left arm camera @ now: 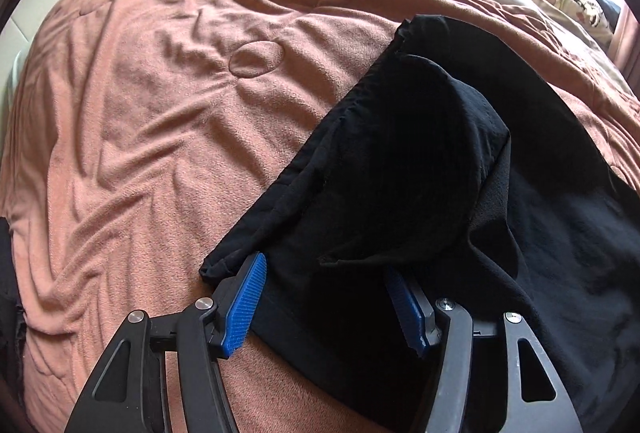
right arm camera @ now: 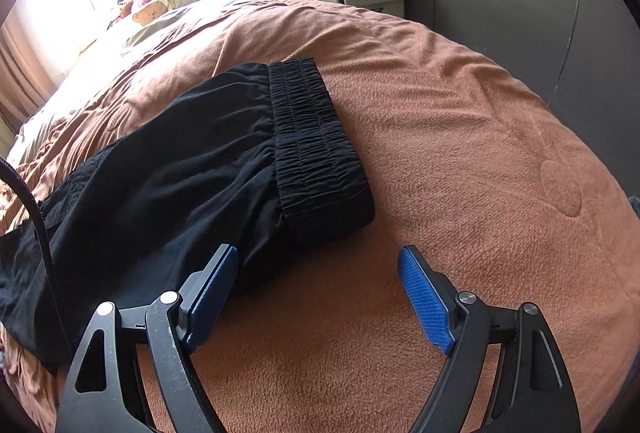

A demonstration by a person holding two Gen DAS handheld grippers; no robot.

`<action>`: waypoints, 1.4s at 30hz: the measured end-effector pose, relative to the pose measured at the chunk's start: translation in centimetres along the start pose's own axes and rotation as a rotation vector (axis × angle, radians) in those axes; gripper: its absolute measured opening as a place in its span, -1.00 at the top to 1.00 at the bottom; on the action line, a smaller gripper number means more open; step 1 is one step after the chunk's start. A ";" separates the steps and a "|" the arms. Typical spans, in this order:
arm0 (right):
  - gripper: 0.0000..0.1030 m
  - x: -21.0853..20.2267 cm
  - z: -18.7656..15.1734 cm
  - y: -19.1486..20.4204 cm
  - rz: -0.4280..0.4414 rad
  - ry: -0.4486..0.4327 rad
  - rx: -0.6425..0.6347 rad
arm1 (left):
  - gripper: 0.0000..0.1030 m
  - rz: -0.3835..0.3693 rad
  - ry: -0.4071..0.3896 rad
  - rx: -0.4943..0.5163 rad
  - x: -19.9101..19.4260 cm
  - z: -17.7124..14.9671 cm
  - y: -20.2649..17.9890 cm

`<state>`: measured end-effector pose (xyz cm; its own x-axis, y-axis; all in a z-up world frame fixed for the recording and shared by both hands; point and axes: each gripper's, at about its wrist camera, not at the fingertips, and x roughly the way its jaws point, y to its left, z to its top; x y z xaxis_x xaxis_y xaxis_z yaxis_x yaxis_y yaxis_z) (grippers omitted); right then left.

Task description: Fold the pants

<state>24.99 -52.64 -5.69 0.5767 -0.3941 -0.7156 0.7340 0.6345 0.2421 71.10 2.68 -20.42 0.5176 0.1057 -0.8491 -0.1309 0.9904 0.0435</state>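
Terracotta fleece blanket (left arm camera: 140,137) gives a soft, flat folding surface. Black pants (right arm camera: 168,169) stretch from centre to lower left, waistband (right arm camera: 316,149) uppermost. Left gripper (left arm camera: 326,297) straddles the leg-end cloth, jaws not visibly pinching; right gripper (right arm camera: 318,297) gapes empty, beside the waistband.

Both wrist views angled down, close over pants (left arm camera: 420,173), shared bed (right arm camera: 440,113)

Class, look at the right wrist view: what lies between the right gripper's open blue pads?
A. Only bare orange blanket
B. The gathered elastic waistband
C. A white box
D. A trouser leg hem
A: the right gripper hangs open over bare orange blanket; the black pants lie up and left of the gap.
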 end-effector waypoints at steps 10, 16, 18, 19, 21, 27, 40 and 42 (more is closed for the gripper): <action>-0.58 1.3 0.5 0.3 -0.012 0.006 0.011 | 0.83 0.077 -0.106 0.052 -3.6 1.4 0.6; -0.58 1.0 0.2 0.5 -0.020 -0.003 0.009 | 0.69 0.126 -0.057 -0.057 -3.8 1.1 4.0; -0.58 1.0 0.0 0.4 -0.019 -0.001 0.010 | 0.19 0.151 -0.016 -0.087 -3.3 1.1 5.0; -0.58 1.0 0.0 0.3 -0.017 0.001 0.013 | 0.04 0.176 -0.016 -0.100 -3.3 1.2 5.5; -0.58 0.9 -0.1 0.0 -0.005 0.002 0.019 | -0.25 0.158 -0.050 -0.121 -4.0 1.0 6.3; -0.58 0.4 -0.5 -0.8 0.033 -0.002 0.050 | -0.27 0.130 -0.027 -0.120 -4.5 0.4 7.1; -0.58 0.7 -0.5 -3.3 0.248 -0.020 0.312 | -0.27 0.057 -0.010 -0.143 -3.9 -1.1 5.7; -0.58 1.6 -0.2 -3.3 0.309 -0.008 0.354 | -0.27 0.032 -0.011 -0.150 -3.9 -1.3 5.4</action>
<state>23.45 -55.21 -7.76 0.7893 -0.2281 -0.5701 0.6038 0.4572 0.6530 67.22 7.51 -17.57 0.5202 0.1385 -0.8427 -0.2718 0.9623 -0.0096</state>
